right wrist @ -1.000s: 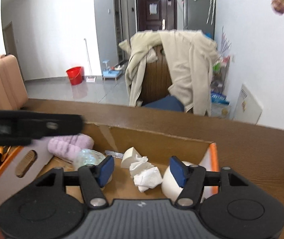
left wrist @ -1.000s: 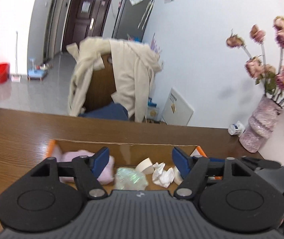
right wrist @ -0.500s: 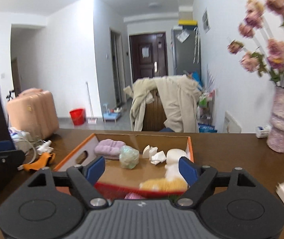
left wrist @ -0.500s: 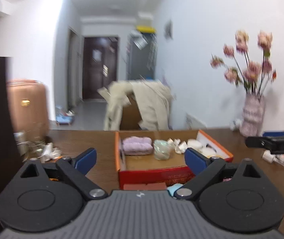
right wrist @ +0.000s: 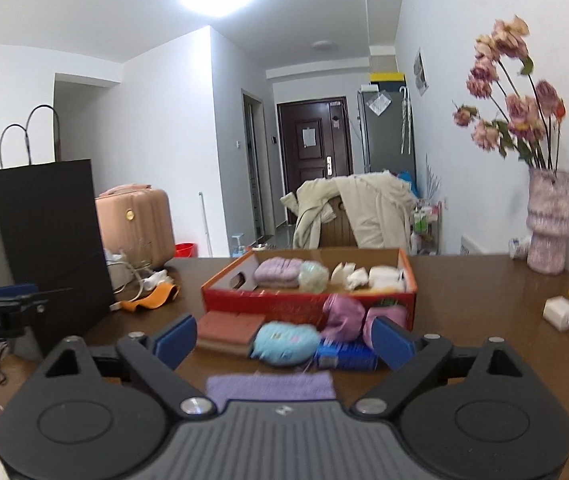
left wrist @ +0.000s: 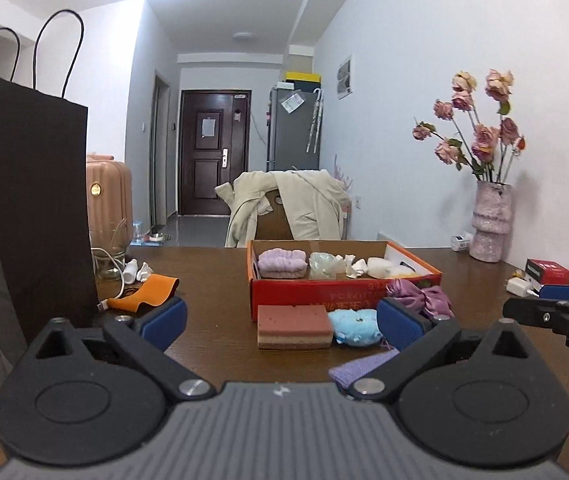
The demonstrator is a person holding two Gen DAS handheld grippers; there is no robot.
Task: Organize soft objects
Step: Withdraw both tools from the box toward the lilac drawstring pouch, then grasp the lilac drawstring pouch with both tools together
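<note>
The left hand-held gripper (left wrist: 280, 318) is hovering low over the desk (left wrist: 212, 276) with its blue pads spread wide and nothing between them; the right hand-held gripper (right wrist: 282, 338) is doing the same, jaws wide apart and empty. Each is showing up only as a sliver at the edge of the other's view, so little of them can be made out there.

The red box (left wrist: 324, 294) is sitting mid-desk, and its near wall is hiding the lower part of what is lying inside: a lilac cloth (left wrist: 282, 261), a pale green wad (left wrist: 322, 264), crumpled white bits (left wrist: 354, 266) and a white lump (left wrist: 380, 267). Something yellow is just peeking over the rim at the right; what it is cannot be told.

In front of the box a sponge (left wrist: 294, 326) and a blue plush (left wrist: 356, 326) are lying side by side, touching or nearly so. In the left view the right pad is covering part of a purple bow (left wrist: 424, 296), and a violet cloth (left wrist: 362, 368) is being cut off by the gripper body. The right view is showing that cloth (right wrist: 270, 386) whole in width, flat and nearest the camera, plus a blue packet (right wrist: 344, 356) and a pink roll (right wrist: 386, 316) that the left view is not showing. The right view is blurred around these things.

A black bag (left wrist: 24, 208) is standing at the left, blocking what is behind it. A vase (left wrist: 490, 220) is standing at the far right by the wall.
</note>
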